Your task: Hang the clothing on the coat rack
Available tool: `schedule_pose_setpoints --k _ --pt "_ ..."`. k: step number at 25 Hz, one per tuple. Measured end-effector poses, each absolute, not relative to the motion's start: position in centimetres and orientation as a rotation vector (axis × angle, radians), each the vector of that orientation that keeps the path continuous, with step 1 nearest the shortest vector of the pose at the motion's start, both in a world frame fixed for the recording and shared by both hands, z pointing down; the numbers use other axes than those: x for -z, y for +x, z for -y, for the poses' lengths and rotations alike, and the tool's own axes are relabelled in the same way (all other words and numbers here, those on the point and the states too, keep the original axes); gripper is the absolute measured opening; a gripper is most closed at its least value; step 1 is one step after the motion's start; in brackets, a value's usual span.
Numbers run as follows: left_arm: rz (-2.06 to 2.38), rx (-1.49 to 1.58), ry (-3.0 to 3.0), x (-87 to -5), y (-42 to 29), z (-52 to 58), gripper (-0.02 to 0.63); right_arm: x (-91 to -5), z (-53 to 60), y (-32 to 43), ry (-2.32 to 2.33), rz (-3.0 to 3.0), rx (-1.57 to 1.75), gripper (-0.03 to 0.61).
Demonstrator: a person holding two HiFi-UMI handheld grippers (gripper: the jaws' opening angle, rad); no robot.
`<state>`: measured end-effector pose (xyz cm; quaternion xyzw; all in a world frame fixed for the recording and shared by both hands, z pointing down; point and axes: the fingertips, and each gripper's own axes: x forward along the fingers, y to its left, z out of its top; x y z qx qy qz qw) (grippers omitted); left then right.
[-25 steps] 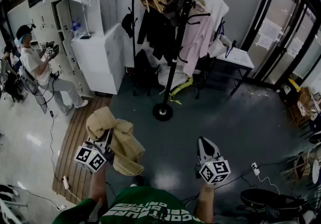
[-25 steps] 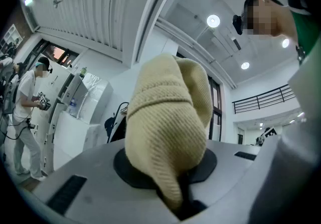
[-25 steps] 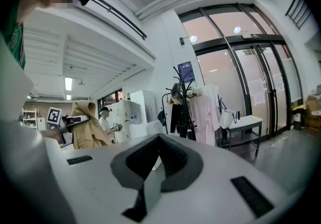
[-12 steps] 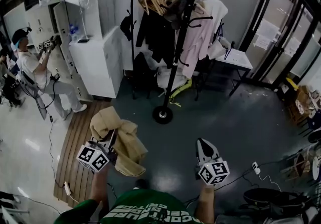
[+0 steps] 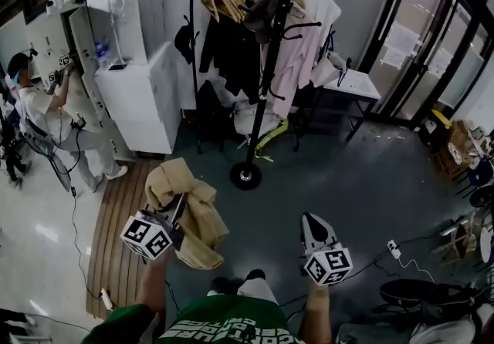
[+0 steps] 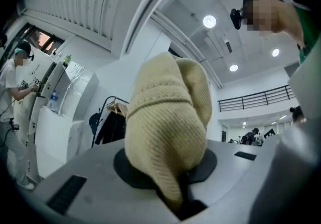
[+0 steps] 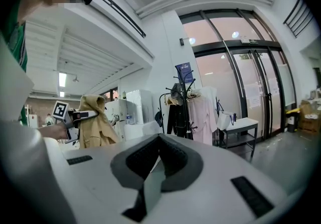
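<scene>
The room has a dark floor point(image 5: 370, 180), glass doors point(image 5: 432, 49) on the right and a white cabinet point(image 5: 143, 96) on the left. A black coat rack point(image 5: 266, 80) stands in the middle, with dark and pink clothes on it.

The left gripper point(image 5: 179, 208) pinches a tan knitted top point(image 5: 193, 211). The top is soft and ribbed. It is bunched up over the jaws and hangs down in folds, low above the floor and well apart from the rack.

The right gripper point(image 5: 313, 220) is pressed together with nothing in it.
</scene>
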<state>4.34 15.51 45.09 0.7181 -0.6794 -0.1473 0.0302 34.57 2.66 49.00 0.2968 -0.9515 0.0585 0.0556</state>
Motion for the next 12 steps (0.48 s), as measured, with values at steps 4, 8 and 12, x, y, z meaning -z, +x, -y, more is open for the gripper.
schedule_pose_setpoints --k 4,8,12 --pt "2.077 0.434 2.217 -45.1 4.1 -14.1 0.072 -49.7 -2.3 34.2 0.91 2.883 -0.212 0.008" --pt "2.061 0.445 2.207 -45.3 3.2 -12.5 0.072 -49.7 -0.9 33.3 0.913 2.92 -0.271 0.008" --pt "2.056 0.452 2.196 -45.5 1.6 -10.4 0.072 -49.4 1.1 31.5 0.9 2.933 -0.26 0.008"
